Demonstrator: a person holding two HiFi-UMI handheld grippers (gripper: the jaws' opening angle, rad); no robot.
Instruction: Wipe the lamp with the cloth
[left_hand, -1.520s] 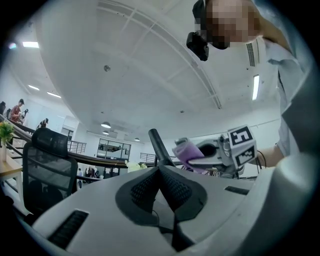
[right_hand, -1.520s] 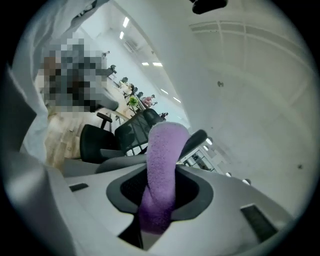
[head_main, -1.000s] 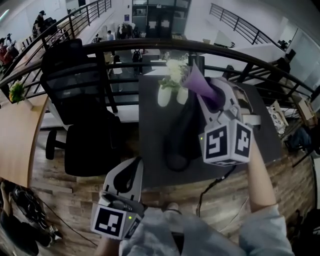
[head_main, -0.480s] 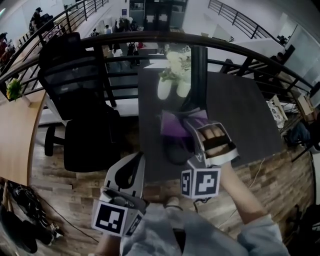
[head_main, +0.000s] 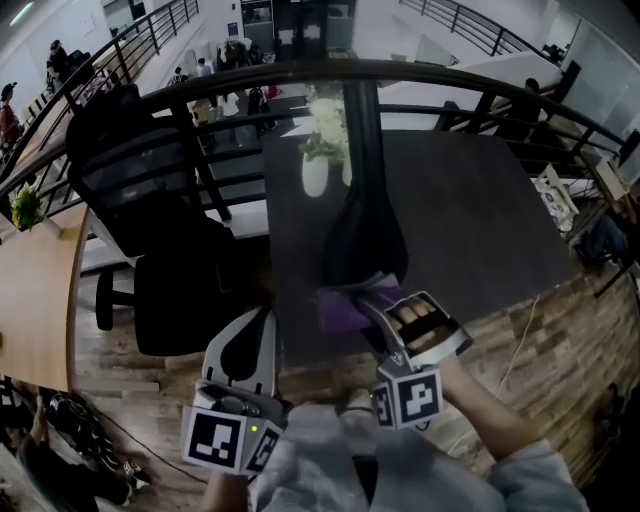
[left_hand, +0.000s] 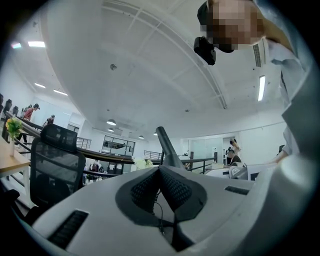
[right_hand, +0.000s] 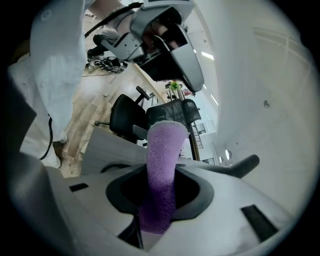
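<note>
**Head view.** Right tongs (head_main: 372, 302) are low at the near edge of the dark grey table (head_main: 470, 220), pinching a purple fleecy cloth (head_main: 342, 310). The cloth lies just at the near rim of the foot of the black lamp (head_main: 362, 245), whose straight stem rises toward the railing. I cannot tell whether cloth and foot touch, as the dark surfaces blur together here. A second ago these tongs held the cloth high by the lamp's top, close to the white vases of pale flowers (head_main: 316, 172). Half a second ago they were partway down, over the foot. So the cloth has travelled top to bottom. Left tongs (head_main: 248, 335) hang off the table's near-left corner, above the wooden floor, where they were in both earlier pictures. A black mesh office chair (head_main: 150, 200) stands to the left.

**Left gripper view.** The tongs are pressed together with nothing between them, pointing up toward the ceiling. A dark rod beyond them is probably the lamp's stem.

**Right gripper view.** The jaws clamp the lower part of the cloth. Its free end stands up in a thick purple tongue, with the chair and the table edge beyond.

**Reading.** One downward stroke over the lamp looks finished at the foot. Other faces of the lamp likely remain, so the cloth would need lifting again.
</note>
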